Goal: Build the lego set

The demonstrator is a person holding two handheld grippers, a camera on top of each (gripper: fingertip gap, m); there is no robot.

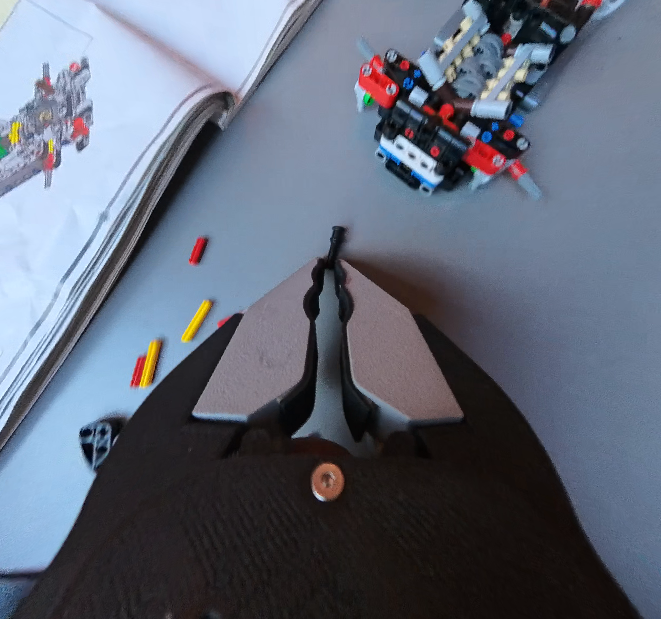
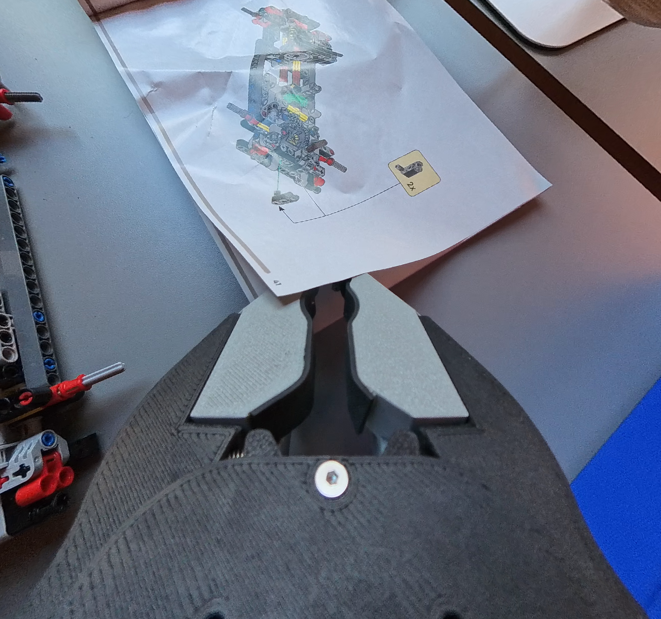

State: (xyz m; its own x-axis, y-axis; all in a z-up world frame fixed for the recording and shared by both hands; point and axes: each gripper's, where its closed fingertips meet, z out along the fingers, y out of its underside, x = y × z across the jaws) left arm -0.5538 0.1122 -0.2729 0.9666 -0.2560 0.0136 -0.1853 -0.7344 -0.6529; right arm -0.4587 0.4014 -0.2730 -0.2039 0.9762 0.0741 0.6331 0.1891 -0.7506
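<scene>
My left gripper (image 1: 331, 263) is shut on a small black pin (image 1: 336, 242). The pin sticks out forward from the fingertips, just above the grey table (image 1: 286, 172). A partly built black, red and grey brick car model (image 1: 465, 100) stands ahead to the right. My right gripper (image 2: 331, 288) has its fingertips at the near edge of a raised page (image 2: 322, 136) of an open instruction booklet. The page's edge covers the left fingertip (image 2: 286, 310). A narrow gap shows between the fingers. What lies at the tips is hidden.
The open booklet (image 1: 143, 65) fills the left wrist view's left side. Loose red (image 1: 197, 251) and yellow (image 1: 196, 321) axle pieces and a black part (image 1: 96, 437) lie beside it. In the right wrist view, model parts (image 2: 25, 315) lie left, a blue patch (image 2: 622, 494) right, a white flat base (image 2: 536, 4) far right.
</scene>
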